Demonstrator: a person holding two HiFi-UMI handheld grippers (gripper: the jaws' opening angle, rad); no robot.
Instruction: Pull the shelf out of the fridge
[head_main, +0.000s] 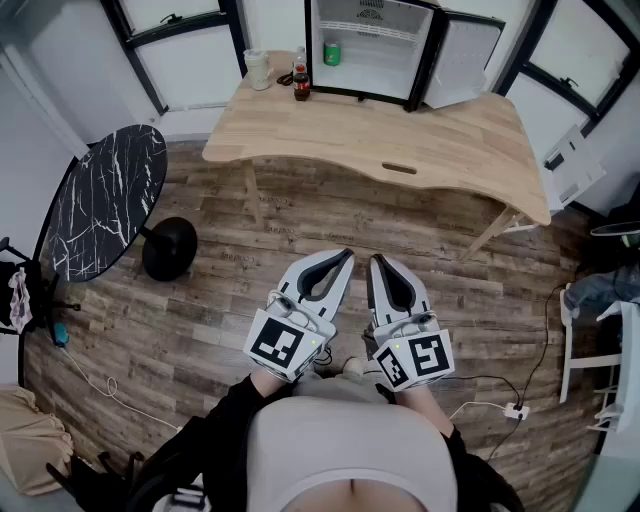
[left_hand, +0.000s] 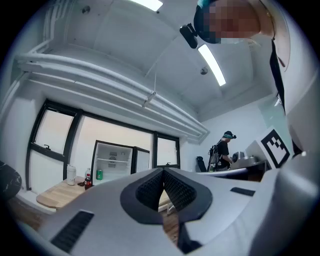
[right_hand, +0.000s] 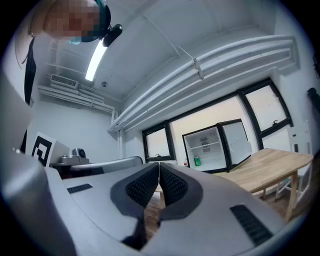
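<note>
Floor: wood planks (head_main: 200, 320), bare between the person and the desk.
Desk: light wooden desk (head_main: 420, 140) across the upper middle of the head view, front half bare.
Fridge: small fridge (head_main: 370, 50) at the desk's far edge, top centre; door (head_main: 465, 60) swung open to the right.
Shelf: white shelf (head_main: 372, 30) inside the fridge, upper part, sitting level in place.
Can: green can (head_main: 331, 53) on the fridge bottom, below the shelf, left side.
Beside fridge: dark bottle with red label (head_main: 300, 85) and white cup (head_main: 258, 70), on the desk just left of the fridge.
Left gripper (head_main: 345, 255): lower centre, close to the person's body, jaws closed, nothing between them, well apart from the fridge.
Right gripper (head_main: 378, 262): just beside the left one, jaws closed and empty.
In the way: the desk's width lies between both grippers and the fridge.
Left side: round black marble table (head_main: 105, 200).
Right side: white chair (head_main: 585, 340); power strip (head_main: 515, 410) on the floor, lower right.
Background: another person (left_hand: 223, 150) standing at a counter, right of centre in the left gripper view.
</note>
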